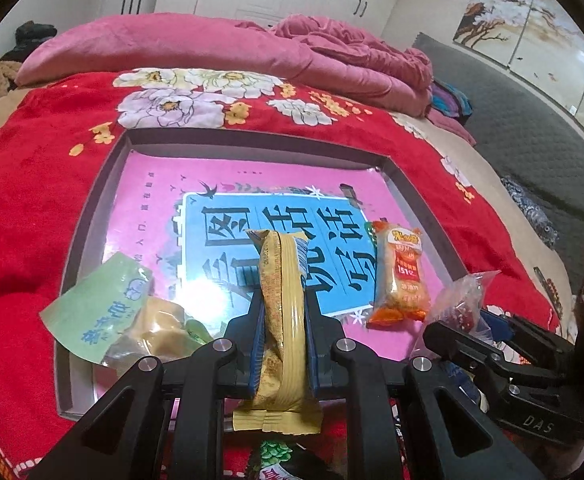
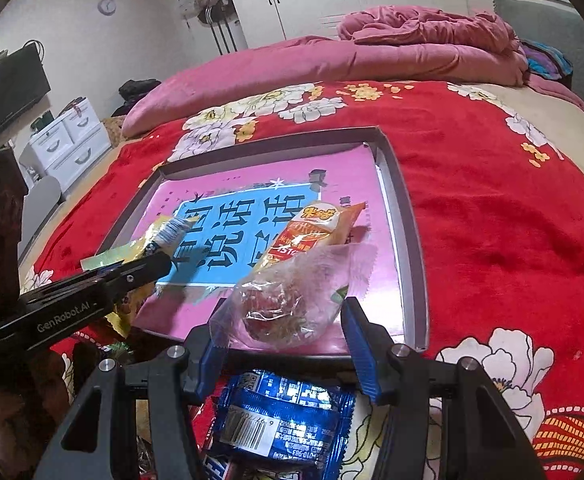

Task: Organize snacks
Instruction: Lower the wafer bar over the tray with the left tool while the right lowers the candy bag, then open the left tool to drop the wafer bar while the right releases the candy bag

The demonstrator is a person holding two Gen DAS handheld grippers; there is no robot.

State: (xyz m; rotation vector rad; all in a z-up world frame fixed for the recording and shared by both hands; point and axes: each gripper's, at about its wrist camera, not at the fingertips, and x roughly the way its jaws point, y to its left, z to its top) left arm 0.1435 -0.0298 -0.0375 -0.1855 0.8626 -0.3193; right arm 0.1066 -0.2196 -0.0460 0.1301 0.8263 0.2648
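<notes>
L gripper (image 1: 282, 312) clamps yellow packet (image 1: 282, 320) lengthwise.

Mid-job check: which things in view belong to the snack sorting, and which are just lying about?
Job:
- yellow snack bar in left hand-held gripper
- clear snack bag in right hand-held gripper
- orange snack pack
- green pouch
- blue packet
- tray

Lying about:
- pink quilt
- red blanket
- white drawers

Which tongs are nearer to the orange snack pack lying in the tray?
Right. The right tongs, shut on a clear bag, have the orange pack just beyond the bag. The left tongs, clamping a yellow wrapper, sit off to its left.
</notes>
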